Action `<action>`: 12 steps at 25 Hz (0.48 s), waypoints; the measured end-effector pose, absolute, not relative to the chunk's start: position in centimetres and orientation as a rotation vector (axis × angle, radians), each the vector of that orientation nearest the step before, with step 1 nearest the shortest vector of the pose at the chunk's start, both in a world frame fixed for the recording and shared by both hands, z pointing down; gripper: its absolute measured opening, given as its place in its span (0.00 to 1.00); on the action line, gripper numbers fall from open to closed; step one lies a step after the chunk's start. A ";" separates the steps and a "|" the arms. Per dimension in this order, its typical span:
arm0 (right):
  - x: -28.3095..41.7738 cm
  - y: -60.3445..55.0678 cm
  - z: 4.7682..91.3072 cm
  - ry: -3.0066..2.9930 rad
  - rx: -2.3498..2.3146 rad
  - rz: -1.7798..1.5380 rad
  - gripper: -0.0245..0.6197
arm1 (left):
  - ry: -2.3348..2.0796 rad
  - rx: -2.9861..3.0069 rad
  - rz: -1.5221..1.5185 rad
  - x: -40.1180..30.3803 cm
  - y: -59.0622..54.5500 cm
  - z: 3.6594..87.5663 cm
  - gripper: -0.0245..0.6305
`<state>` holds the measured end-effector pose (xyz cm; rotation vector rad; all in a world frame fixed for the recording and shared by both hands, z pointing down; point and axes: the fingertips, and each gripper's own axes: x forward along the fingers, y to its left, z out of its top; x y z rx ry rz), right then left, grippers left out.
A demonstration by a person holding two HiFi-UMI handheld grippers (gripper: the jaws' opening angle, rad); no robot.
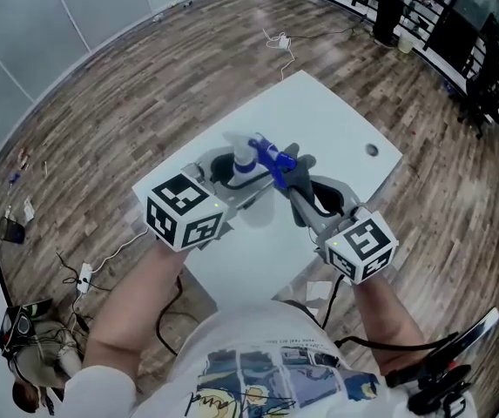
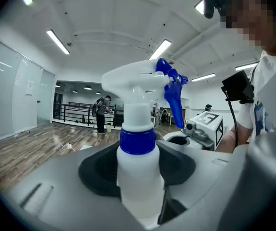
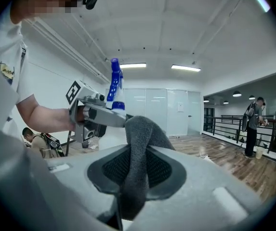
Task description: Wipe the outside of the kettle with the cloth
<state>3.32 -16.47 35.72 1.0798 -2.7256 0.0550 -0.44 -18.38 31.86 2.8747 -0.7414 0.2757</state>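
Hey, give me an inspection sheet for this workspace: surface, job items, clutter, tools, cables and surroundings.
Surface: white table, with a small round hole near its far right edge.
Job's things: grey cloth in the right tool; kettle: nothing seen.
Clutter: spray bottle, white with a blue trigger; small items on the floor at left.
Tools: left tool shut on the spray bottle; right tool shut on the grey cloth.
Cables: white cable on the floor beyond the table; power strip with its lead at left.
Surroundings: wood floor, black railings, a distant person.
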 end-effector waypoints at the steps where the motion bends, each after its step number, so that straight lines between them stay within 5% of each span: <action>1: 3.2 -16.4 36.1 -2.721 1.073 0.060 0.15 | -0.733 2.875 0.258 -0.3 -18.4 31.4 0.35; 12: 4.6 -15.6 42.3 -2.592 1.044 0.152 0.15 | -0.696 2.868 0.160 1.3 -18.6 28.6 0.35</action>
